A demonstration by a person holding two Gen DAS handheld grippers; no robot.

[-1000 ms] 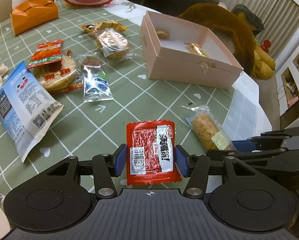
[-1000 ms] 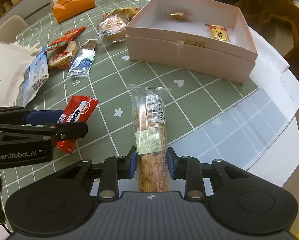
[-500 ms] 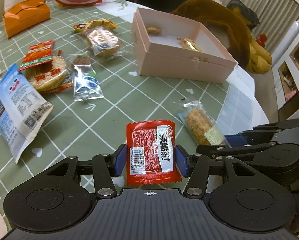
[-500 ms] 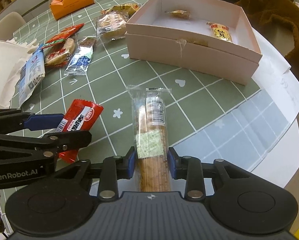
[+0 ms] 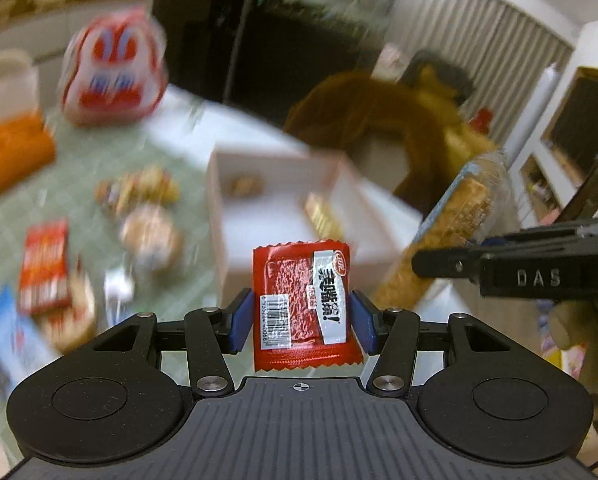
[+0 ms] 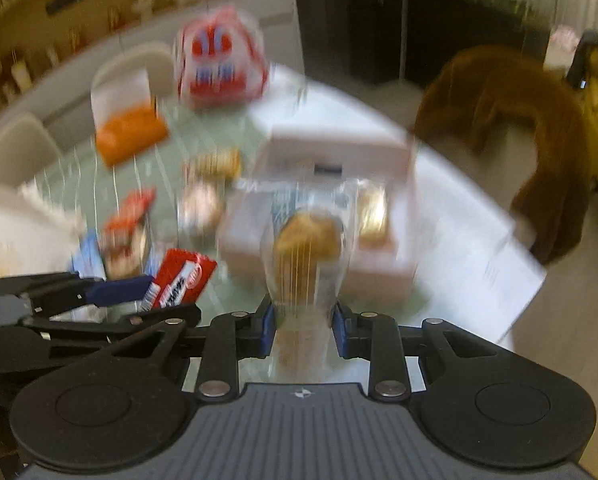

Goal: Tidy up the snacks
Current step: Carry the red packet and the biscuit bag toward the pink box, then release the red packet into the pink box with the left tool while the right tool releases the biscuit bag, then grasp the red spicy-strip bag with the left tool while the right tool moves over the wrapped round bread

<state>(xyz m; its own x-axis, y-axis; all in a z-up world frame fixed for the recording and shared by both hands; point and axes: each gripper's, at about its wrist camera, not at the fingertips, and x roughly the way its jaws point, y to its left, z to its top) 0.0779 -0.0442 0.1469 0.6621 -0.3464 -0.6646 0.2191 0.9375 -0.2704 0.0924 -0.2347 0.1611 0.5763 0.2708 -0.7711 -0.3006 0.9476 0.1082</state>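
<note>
The left gripper (image 5: 302, 316) was clamped on a flat red foil snack packet (image 5: 301, 304) at lower centre; the right gripper (image 6: 304, 330) was clamped on a long clear-wrapped biscuit bar (image 6: 305, 256). Both were clear of the green checked tablecloth (image 5: 79, 168). To do this step well, each should probably be carried over the pale pink cardboard box (image 5: 235, 248) at mid-frame and released low inside. Two pieces lay in the box; roughly six loose snacks showed at left, blurred.

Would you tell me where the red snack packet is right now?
The red snack packet is clamped in the left gripper, lifted off the table in front of the pink box.
</note>
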